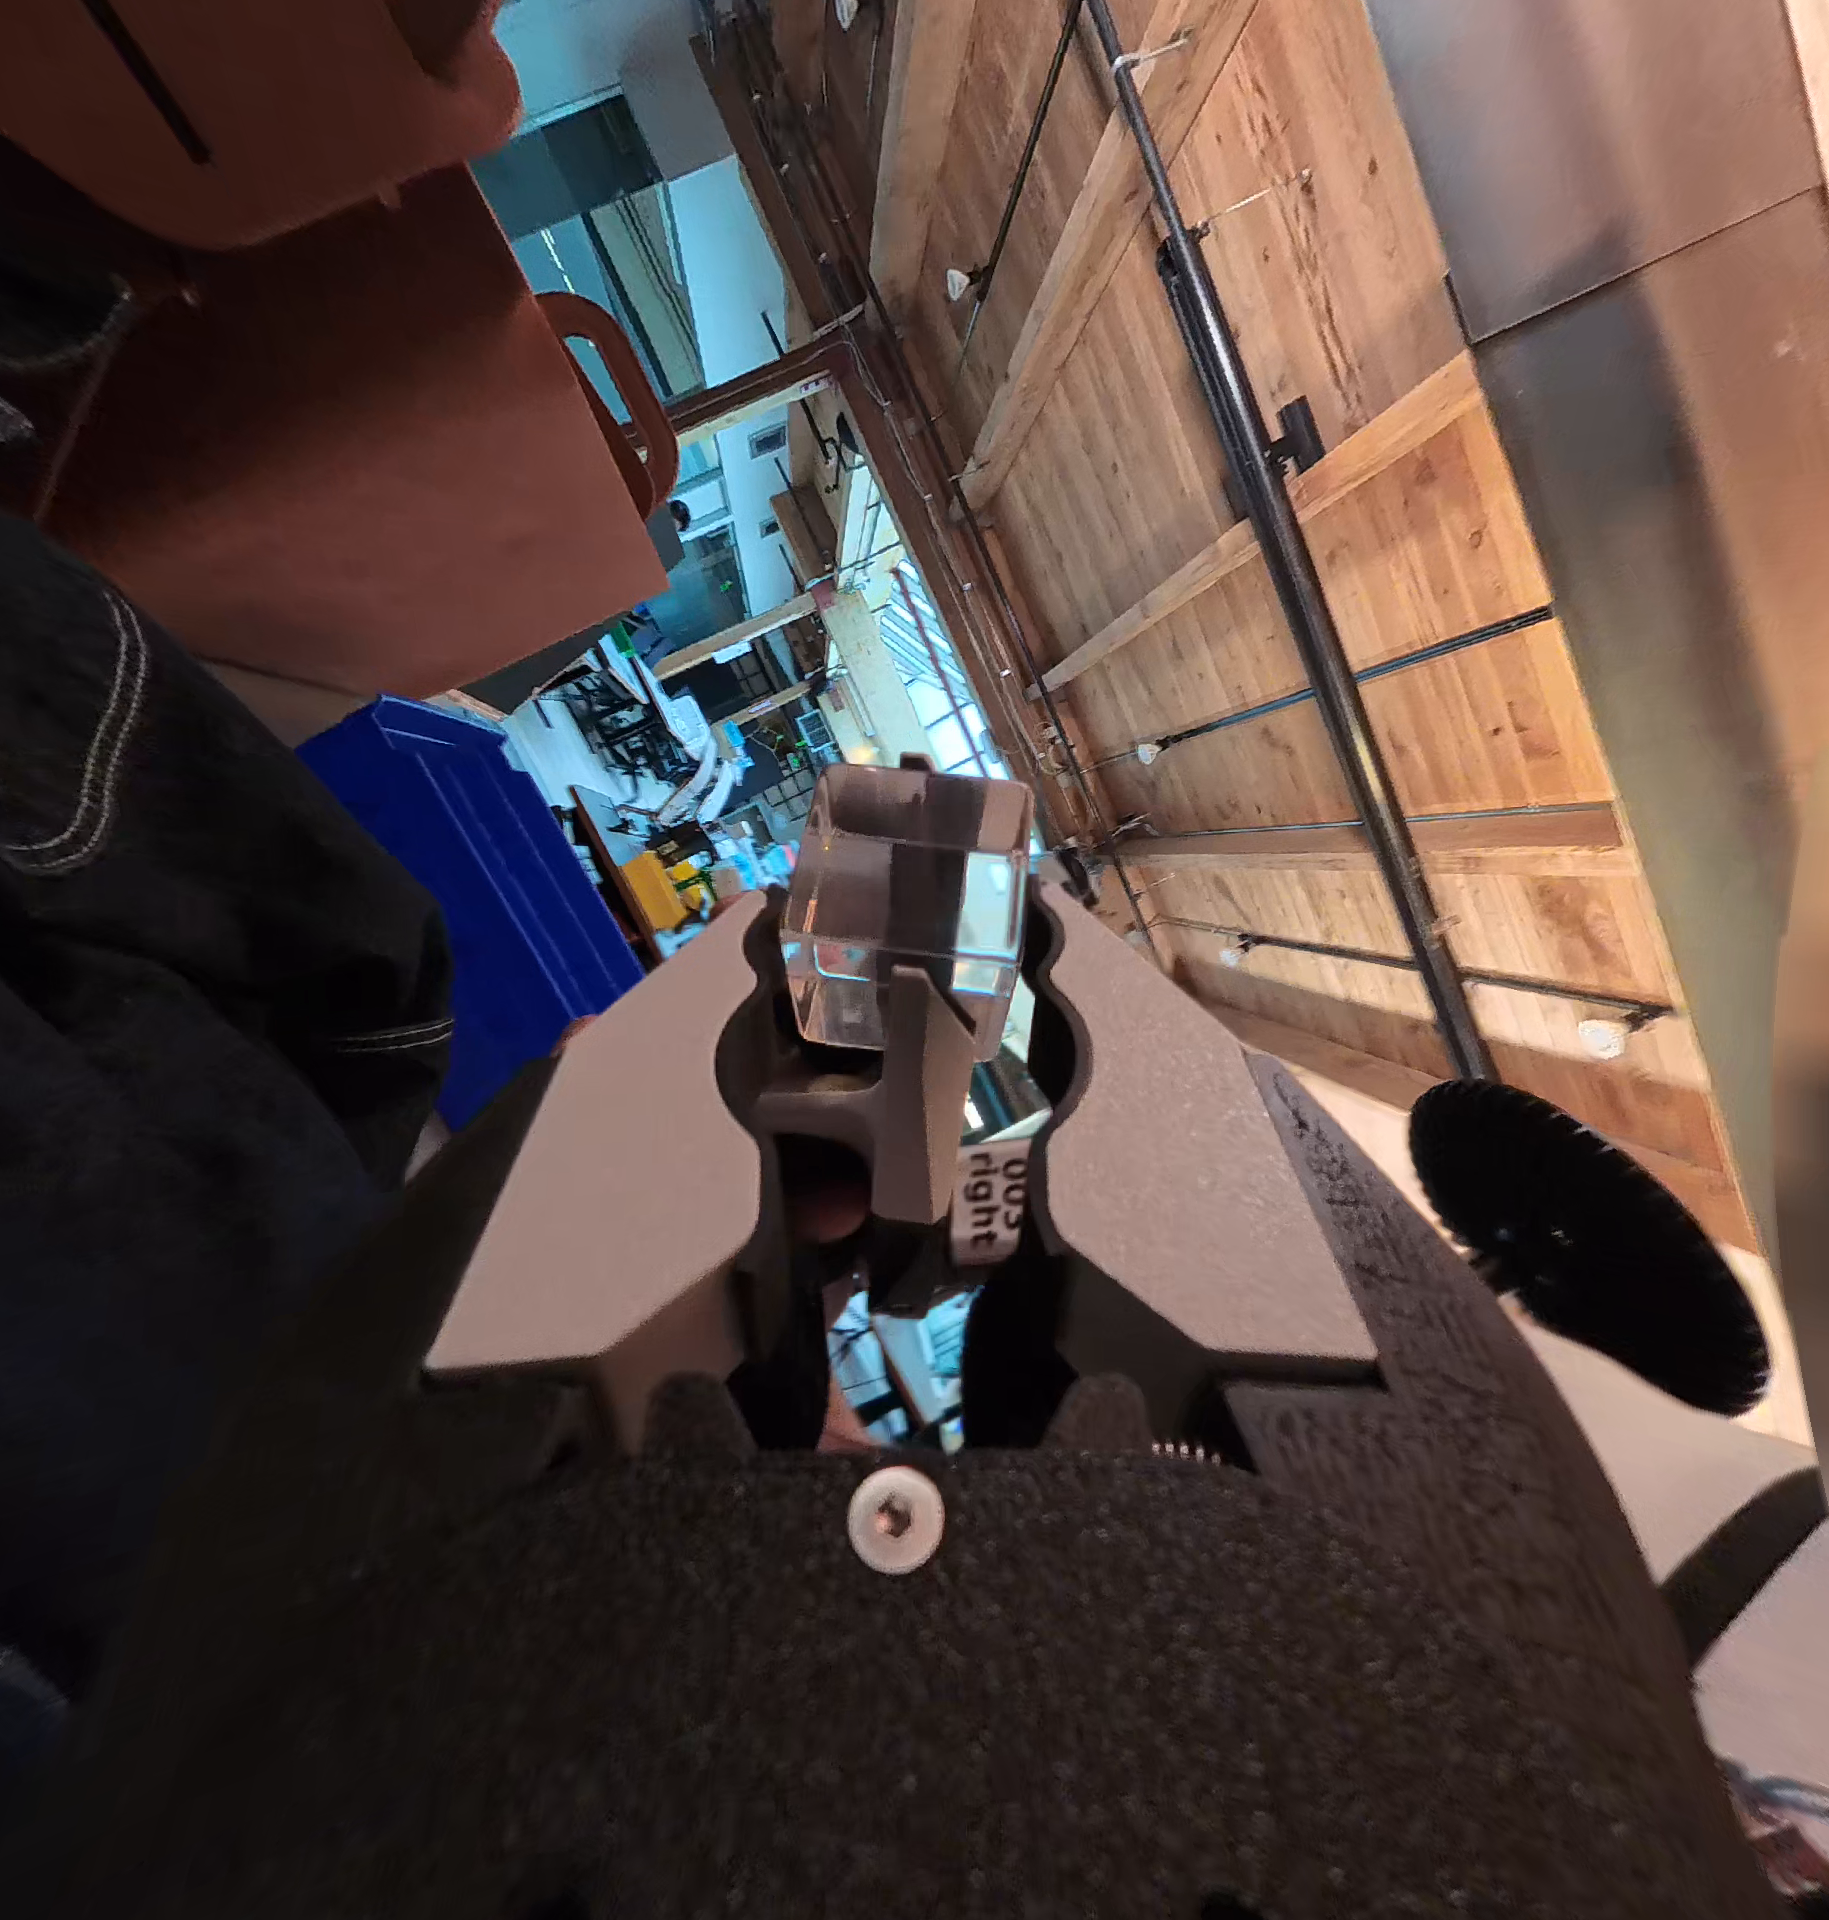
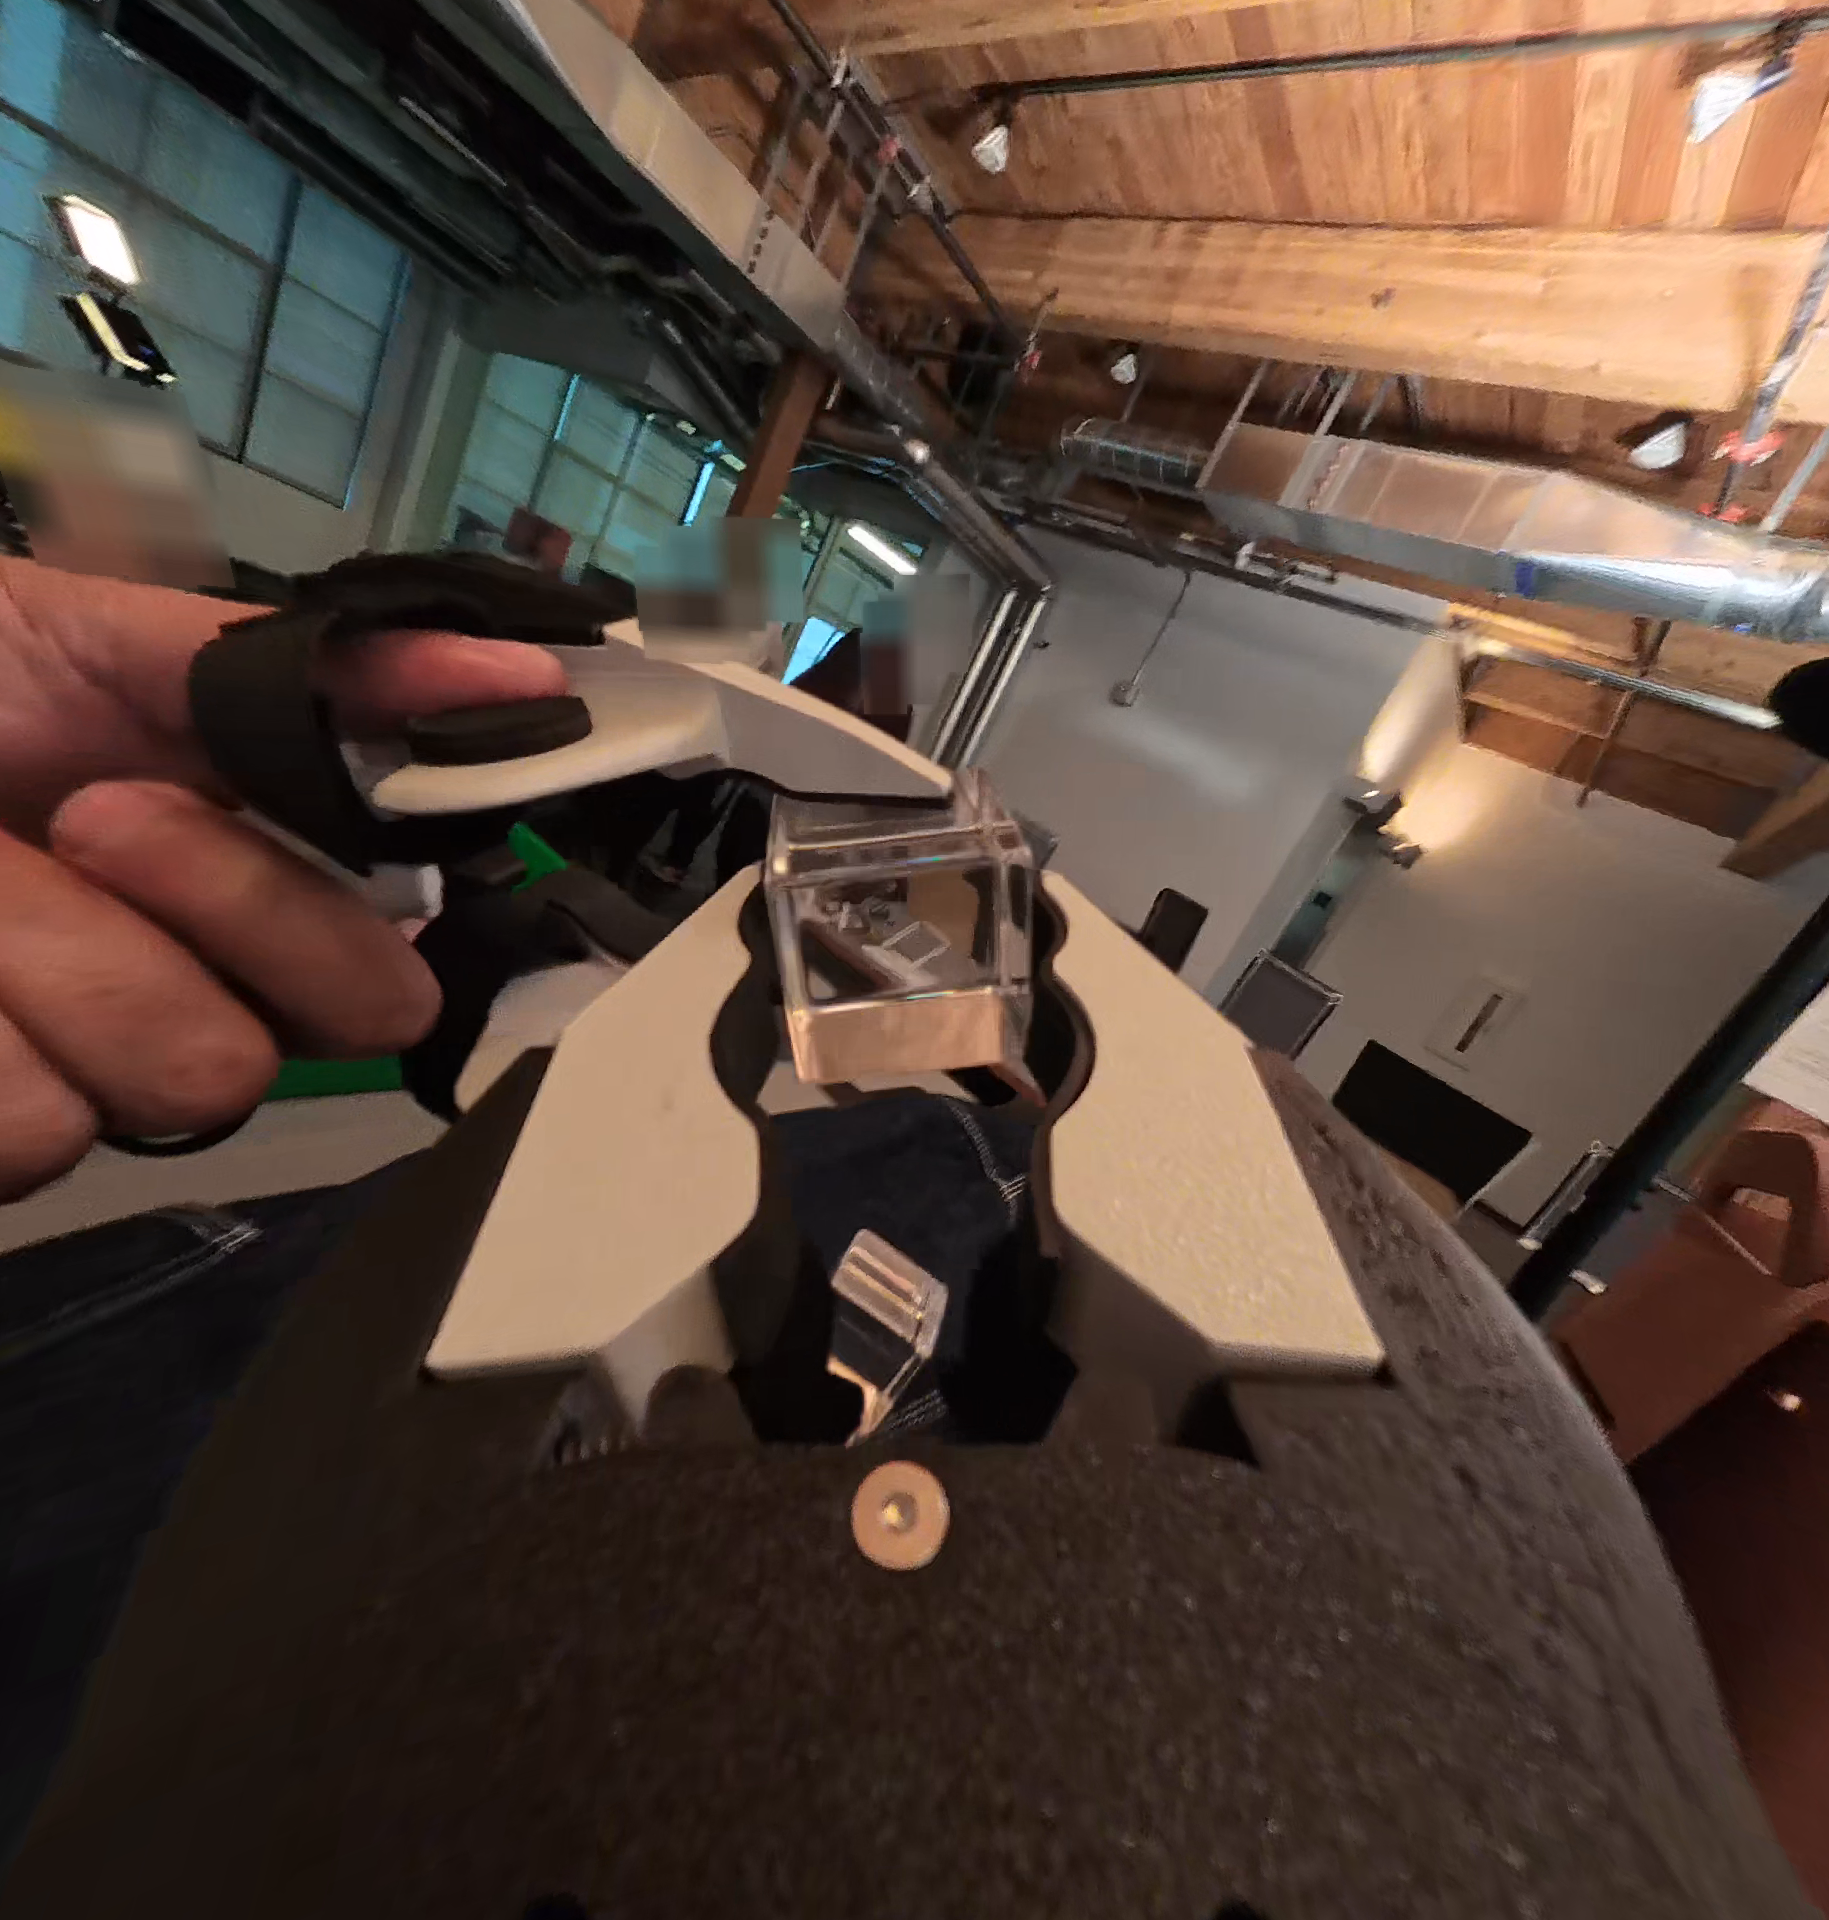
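My left gripper (image 1: 905, 935) has its tan fingers closed in on a clear cube (image 1: 905, 914), held right at the tips. From my right gripper (image 2: 899, 935) the same clear cube (image 2: 894, 956) sits pinched between its fingertips too, so both sets of jaws are narrowed onto it, up in the air. It's a glassy block with rounded, bevelled edges, fully see-through, bending the room behind it. The other tool's tan finger (image 2: 837, 753) lies across its far top edge, touching, with a hand (image 2: 141, 883) strapped in by a black band just to the left. The fingers are matte and grainy with scalloped inner edges; the body below is rough black. Nearer, a small clear piece (image 2: 884, 1325) shows between my right fingers. Beyond: dark denim (image 1: 110, 935), a blue bin (image 1: 474, 862), and wooden ceiling planks (image 2: 1409, 156).
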Demonstrator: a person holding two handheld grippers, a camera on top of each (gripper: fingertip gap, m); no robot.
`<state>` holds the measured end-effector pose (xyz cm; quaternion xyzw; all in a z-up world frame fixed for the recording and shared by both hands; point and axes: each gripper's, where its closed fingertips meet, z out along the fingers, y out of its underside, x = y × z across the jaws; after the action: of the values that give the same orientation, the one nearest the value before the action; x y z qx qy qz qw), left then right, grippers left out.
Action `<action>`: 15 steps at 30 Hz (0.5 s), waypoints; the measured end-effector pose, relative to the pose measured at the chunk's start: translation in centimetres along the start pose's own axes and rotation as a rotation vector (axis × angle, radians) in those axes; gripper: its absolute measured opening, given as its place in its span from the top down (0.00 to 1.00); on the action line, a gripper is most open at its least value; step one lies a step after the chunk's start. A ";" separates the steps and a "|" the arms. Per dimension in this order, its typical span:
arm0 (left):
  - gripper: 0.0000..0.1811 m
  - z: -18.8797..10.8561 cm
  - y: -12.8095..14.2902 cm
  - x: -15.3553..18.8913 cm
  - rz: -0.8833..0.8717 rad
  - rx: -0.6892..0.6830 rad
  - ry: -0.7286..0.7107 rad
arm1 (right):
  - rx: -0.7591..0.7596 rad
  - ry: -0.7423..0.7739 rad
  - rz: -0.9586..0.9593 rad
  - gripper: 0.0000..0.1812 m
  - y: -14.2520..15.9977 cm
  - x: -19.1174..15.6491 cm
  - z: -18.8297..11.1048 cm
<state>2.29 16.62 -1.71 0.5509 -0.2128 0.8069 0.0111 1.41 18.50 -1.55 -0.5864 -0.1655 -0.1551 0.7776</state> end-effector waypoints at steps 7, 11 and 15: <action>0.66 -1.5 1.0 0.3 0.320 -0.018 -0.157 | -0.201 -0.014 0.061 0.75 1.9 5.8 -4.7; 0.65 -3.7 1.9 0.3 0.464 -0.048 -0.259 | -0.542 0.078 0.131 0.75 5.0 16.3 -13.0; 0.65 -5.9 2.8 -2.0 0.571 -0.084 -0.415 | -1.095 0.144 0.367 0.75 12.2 23.9 -25.8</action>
<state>-2.84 16.56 -6.18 0.6206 -0.3888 0.6389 -0.2356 30.10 -4.24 -8.17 -0.9103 0.0965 -0.1202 0.3843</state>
